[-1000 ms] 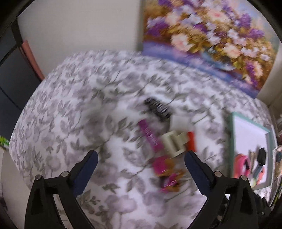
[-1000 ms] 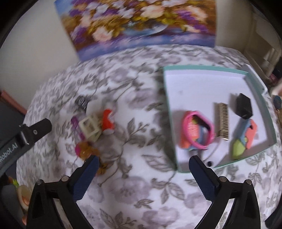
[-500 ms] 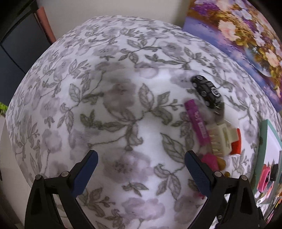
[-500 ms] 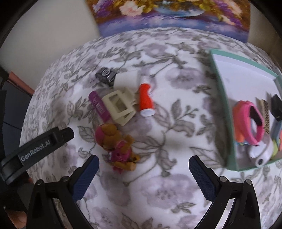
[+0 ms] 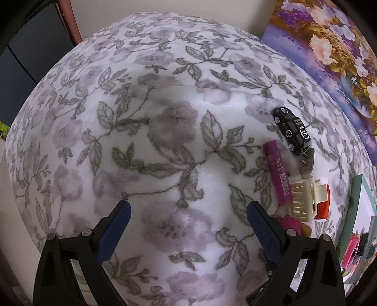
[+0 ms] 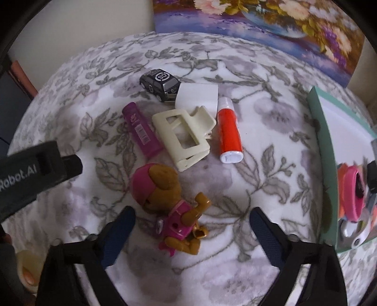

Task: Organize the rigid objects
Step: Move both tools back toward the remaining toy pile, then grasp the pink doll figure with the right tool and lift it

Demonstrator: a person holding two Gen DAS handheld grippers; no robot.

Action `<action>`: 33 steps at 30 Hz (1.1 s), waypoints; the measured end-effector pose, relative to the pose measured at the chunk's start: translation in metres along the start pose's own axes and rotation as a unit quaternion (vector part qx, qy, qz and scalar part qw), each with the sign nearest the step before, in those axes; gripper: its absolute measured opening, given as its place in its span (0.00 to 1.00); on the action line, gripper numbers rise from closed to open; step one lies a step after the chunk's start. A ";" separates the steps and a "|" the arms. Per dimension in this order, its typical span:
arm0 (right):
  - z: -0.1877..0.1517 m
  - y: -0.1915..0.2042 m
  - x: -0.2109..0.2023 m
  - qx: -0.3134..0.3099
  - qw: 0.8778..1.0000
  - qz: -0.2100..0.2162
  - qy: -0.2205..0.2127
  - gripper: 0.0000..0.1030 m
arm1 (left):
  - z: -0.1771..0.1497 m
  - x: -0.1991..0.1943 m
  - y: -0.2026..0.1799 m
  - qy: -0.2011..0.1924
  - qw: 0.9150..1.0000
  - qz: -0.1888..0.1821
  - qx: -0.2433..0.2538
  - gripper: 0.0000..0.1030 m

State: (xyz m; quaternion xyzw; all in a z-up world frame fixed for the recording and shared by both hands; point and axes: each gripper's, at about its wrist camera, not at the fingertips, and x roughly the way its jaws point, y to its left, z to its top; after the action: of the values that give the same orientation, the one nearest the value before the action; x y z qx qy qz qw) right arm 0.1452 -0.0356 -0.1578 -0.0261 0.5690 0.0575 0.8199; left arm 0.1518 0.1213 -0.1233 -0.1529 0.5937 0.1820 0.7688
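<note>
Fingers closing, seemingly astride toy pup

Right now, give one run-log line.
right gripper: closing, over pink-and-brown dog figure, no contact | left gripper: open, empty | teal tray: part-filled

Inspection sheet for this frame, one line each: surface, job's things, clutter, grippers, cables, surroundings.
Surface: floral blanket, grey leaves on white.
Job's things: toy car, purple tube, cream hair clip, red tube, white card and dog figure loose on the blanket; green-rimmed tray already holds a pink ring and other items.
Clutter: nothing seen.
Grippers: left gripper open over bare blanket; right gripper closing, dog figure between its jaws, untouched.
Cables: nothing seen.
Surroundings: flower painting against the wall.
</note>
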 end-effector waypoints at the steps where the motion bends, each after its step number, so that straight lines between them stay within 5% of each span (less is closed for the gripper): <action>1: 0.000 -0.001 -0.001 -0.002 1.000 0.000 -0.002 0.85 | 0.000 0.001 0.000 0.002 1.000 -0.002 -0.001 0.96; 16: -0.003 -0.067 -0.009 0.085 0.996 0.027 0.013 0.44 | -0.003 0.000 -0.028 0.015 1.000 -0.017 0.008 0.96; 25: -0.003 -0.110 -0.014 0.126 0.991 0.046 0.016 0.17 | 0.001 -0.013 -0.081 0.019 0.999 -0.015 0.020 0.96; 33: 0.002 -0.113 -0.045 0.107 0.993 0.053 -0.019 0.09 | 0.007 -0.026 -0.115 0.006 1.000 -0.030 0.008 0.96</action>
State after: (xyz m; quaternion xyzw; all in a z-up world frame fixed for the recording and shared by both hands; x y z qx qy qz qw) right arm 0.1451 -0.1499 -0.1174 0.0925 0.5571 0.0401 0.8243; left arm 0.2052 0.0199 -0.0944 -0.1652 0.5952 0.1534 0.7713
